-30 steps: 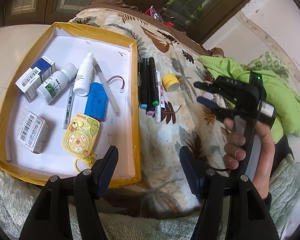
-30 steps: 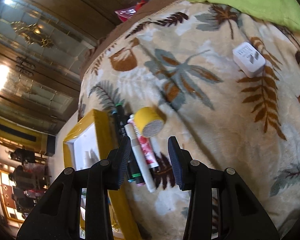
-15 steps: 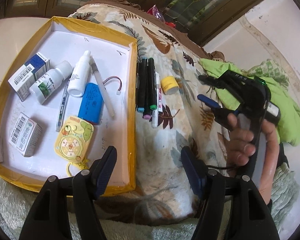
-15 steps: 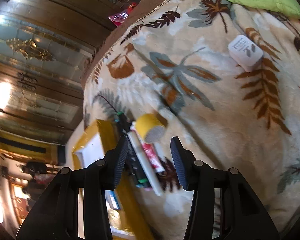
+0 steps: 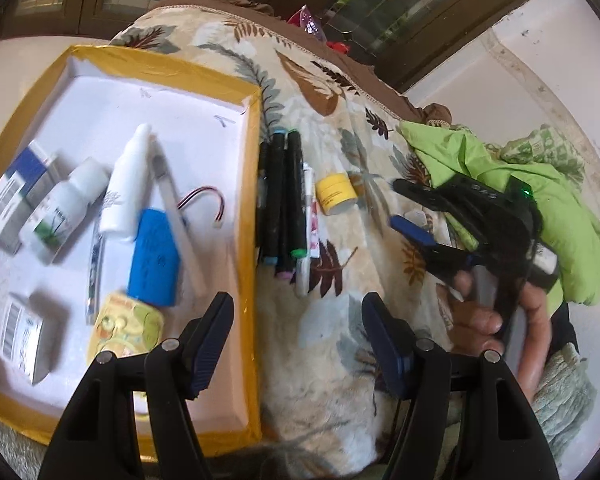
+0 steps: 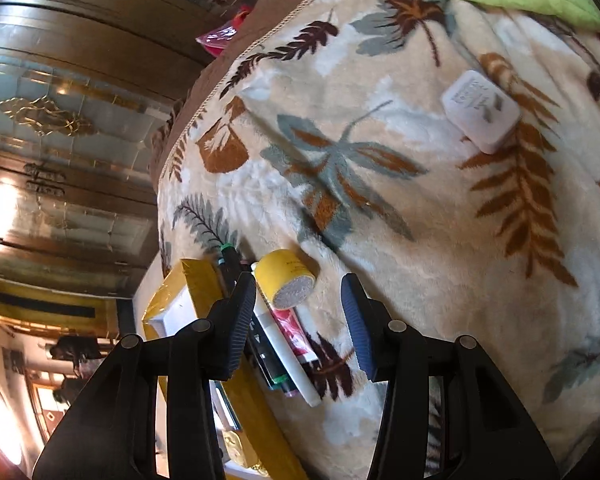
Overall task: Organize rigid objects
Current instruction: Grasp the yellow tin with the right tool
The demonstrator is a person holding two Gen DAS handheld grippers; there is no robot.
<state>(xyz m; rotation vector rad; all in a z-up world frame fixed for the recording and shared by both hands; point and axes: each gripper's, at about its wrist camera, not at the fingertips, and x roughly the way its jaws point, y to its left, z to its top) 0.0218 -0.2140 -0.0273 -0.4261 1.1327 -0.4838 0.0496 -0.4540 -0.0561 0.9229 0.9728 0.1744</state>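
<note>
The right tongs (image 6: 298, 312) have spread wider over the last second and now stand released with nothing between them, lined up on the yellow tub (image 6: 286, 278), which lies on its side on the blanket (image 6: 380, 220) just right of the tray (image 5: 254, 240). They have also edged closer to the tub, so I judge it the next pick, bound for the tray. The left tongs (image 5: 296, 344) are released and empty too, and have drifted rightward past the tray's right rim.

Against that rim lie the markers (image 5: 284, 200) and a white pen (image 5: 306, 240), not yet inside. A white charger (image 6: 480, 116) sits well apart from the tray.

The things in the tray are smeared by motion, so labels cannot be read. The left tongs cover the tray's near rim, and the right view shows only the tray's corner.
</note>
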